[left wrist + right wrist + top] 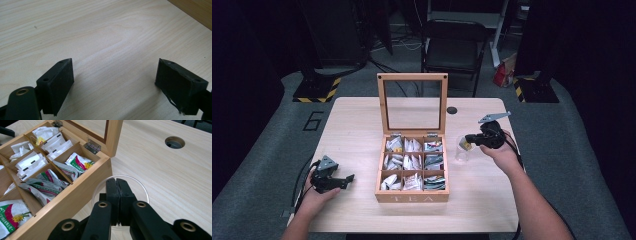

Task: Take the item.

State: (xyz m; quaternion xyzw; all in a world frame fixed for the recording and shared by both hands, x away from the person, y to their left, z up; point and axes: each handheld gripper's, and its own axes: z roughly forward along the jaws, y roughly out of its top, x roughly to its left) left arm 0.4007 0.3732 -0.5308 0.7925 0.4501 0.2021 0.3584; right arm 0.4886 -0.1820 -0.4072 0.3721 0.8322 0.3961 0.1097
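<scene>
High view: I log a wooden tea box [412, 196], lid raised, at the centre of the surface [362, 120], its nine compartments holding tea sachets [412, 162]. A clear plastic cup [460, 151] stands just right of the box. My right tool [468, 141] hangs over the cup with something small and yellowish at its tip; I cannot tell what it is. My left tool [346, 179] rests on the surface left of the box, well apart from the cup.

Left gripper view: left tool [115, 82], jaws wide apart, nothing between them, bare wood beneath.

Right gripper view: right tool [116, 185], jaws pressed together, directly above the cup [142, 187], whose rim rings the tips. Box [75, 195] just beside the cup.
</scene>
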